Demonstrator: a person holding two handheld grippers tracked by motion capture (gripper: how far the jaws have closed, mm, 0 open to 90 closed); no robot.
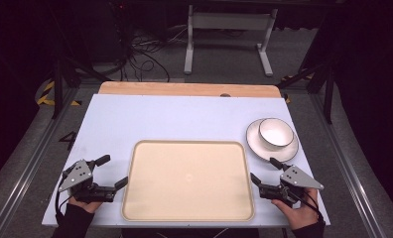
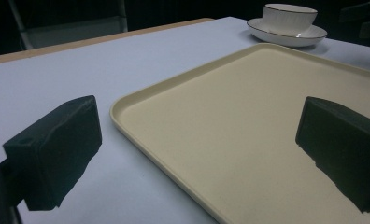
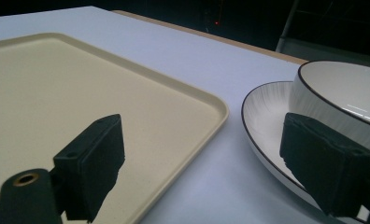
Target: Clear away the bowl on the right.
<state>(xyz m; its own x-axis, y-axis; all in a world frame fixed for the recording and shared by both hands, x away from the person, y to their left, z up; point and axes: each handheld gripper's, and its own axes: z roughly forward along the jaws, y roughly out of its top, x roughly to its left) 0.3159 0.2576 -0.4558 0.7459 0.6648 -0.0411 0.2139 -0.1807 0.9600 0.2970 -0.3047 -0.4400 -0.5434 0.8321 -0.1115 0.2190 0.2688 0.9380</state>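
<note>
- Left gripper sits in the lower left of the high view, just off the left edge of the beige tray. The person's left hand grips it from below at the bottom edge, and the grey plate on top tilts toward the upper left.
- Its jaws are spread wide with nothing between them. In the left gripper view one jaw hangs over the white table and the other over the tray, so they straddle the tray's rim.
- Right gripper is in the lower right of the high view, held by the right hand, pointing up and left.
- Also wide open and empty. In the right gripper view one jaw is over the tray's corner, the other in front of the saucer.
- White dark-rimmed bowl rests on the saucer right of centre, just past the tray's upper right corner and near the right gripper.
</note>
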